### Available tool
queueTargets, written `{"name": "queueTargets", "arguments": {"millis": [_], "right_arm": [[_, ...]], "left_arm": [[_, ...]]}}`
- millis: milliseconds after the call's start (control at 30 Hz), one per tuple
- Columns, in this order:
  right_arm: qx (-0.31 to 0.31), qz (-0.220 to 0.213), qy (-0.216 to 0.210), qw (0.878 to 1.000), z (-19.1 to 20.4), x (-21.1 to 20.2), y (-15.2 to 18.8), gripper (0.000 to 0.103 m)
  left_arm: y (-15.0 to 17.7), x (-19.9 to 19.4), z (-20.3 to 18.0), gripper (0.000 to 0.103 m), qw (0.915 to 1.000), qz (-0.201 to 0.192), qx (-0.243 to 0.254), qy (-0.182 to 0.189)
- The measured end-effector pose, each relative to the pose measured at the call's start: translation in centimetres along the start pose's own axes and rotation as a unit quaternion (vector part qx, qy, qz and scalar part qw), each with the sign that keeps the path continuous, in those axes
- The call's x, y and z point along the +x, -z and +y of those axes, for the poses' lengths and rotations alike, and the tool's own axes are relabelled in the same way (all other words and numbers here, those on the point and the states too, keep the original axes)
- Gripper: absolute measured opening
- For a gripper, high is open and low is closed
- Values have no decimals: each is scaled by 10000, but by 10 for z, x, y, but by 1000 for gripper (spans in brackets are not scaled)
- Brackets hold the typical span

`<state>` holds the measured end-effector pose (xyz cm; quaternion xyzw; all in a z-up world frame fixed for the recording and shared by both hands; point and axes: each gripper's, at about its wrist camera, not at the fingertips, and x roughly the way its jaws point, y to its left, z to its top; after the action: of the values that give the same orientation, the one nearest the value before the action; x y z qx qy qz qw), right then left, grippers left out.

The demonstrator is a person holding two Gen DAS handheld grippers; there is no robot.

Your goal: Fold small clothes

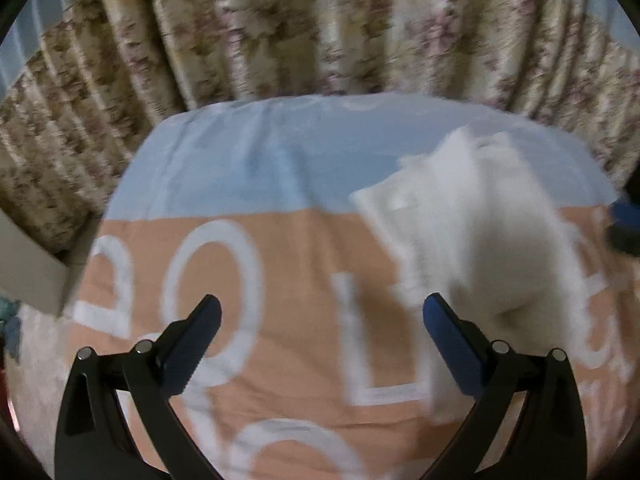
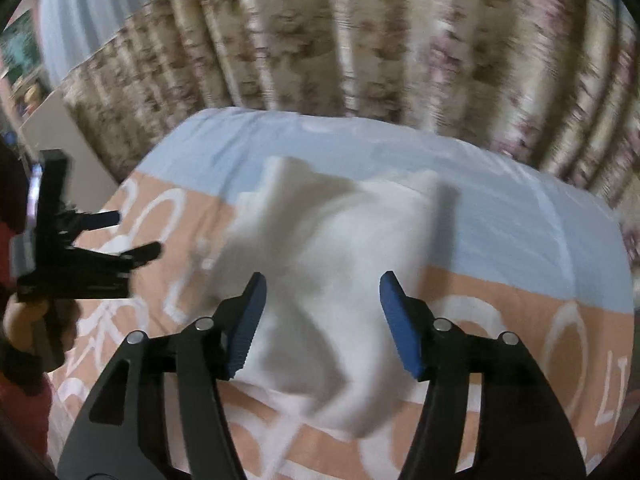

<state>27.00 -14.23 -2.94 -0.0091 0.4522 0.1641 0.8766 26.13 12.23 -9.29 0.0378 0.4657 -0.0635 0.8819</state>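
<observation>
Right wrist, floral curtain behind white garment

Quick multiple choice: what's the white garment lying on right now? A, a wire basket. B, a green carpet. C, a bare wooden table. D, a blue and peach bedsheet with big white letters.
D: the white garment lies on the bedsheet, whose far part is blue and whose near part is peach with large white letters.

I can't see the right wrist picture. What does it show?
A crumpled white cloth lies on a blue and orange bedsheet with white letters. The right tongs are open just above it, not pinching it. The left tongs are at the left edge, with a flowery curtain behind.
</observation>
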Motion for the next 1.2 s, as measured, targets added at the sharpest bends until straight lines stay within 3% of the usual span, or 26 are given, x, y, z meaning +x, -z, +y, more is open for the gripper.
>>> {"name": "queueTargets", "arguments": {"millis": [200, 367, 467, 533, 567, 633, 733, 900, 1033, 1200], "right_arm": [[402, 228, -365, 9983, -26, 13, 33, 60], [536, 370, -470, 9968, -39, 24, 48, 54], [648, 490, -683, 9943, -44, 34, 49, 40], [646, 609, -797, 9929, -42, 42, 52, 25], [596, 651, -791, 9929, -39, 47, 54, 14], [416, 600, -672, 9951, -32, 48, 55, 10], [98, 384, -545, 9977, -21, 41, 55, 8], [-521, 259, -458, 9973, -4, 25, 55, 7], [-977, 470, -379, 9934, 6, 27, 66, 7], [-940, 608, -229, 9935, 0, 47, 72, 9]], "left_arm": [[-3, -11, -66, 102, 9960, 65, 460, 760], [11, -6, -101, 100, 9926, 117, 1026, 633], [16, 9, -100, 76, 9910, 389, 987, 817], [20, 21, -99, 53, 9890, 599, 904, 1008], [23, 28, -98, 47, 9879, 688, 885, 1070], [28, 35, -94, 26, 9879, 768, 890, 1015], [29, 36, -86, 17, 9879, 726, 770, 1133], [33, 12, -76, 15, 9896, 519, 867, 1019], [48, 5, -71, 16, 9881, 603, 889, 1100], [58, 21, -64, 21, 9880, 711, 754, 1147]]}}
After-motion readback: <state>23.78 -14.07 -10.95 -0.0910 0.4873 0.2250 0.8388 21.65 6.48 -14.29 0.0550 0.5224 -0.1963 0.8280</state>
